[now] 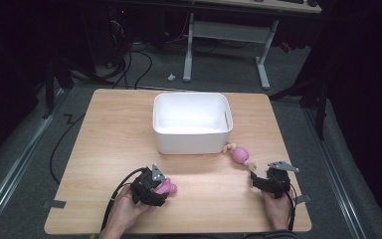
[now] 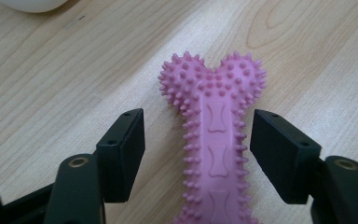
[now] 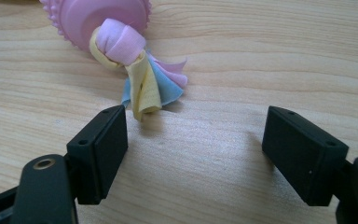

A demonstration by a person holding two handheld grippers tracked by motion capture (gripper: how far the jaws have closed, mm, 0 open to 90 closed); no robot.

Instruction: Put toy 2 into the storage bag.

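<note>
A pink spiky rubber bone (image 2: 216, 140) lies flat on the wooden table (image 1: 114, 144), near its front left. My left gripper (image 2: 198, 135) straddles the bone's shaft, one jaw on each side; the pads stand just clear of the spikes, so it is open. From above, this gripper (image 1: 163, 190) covers most of the bone (image 1: 170, 187). A pink ball toy (image 1: 239, 155) with knotted cloth ends lies right of centre. Its pastel cloth tail (image 3: 151, 86) ends just ahead of my right gripper (image 3: 196, 135), which is open with bare wood between its jaws. The right gripper (image 1: 254, 175) rests low near the front right.
A white plastic bin (image 1: 191, 142) stands at the middle of the table, behind both toys, with the ball toy close to its front right corner. Bare wood stretches left of the bin. Cables and a desk frame lie on the floor beyond the table.
</note>
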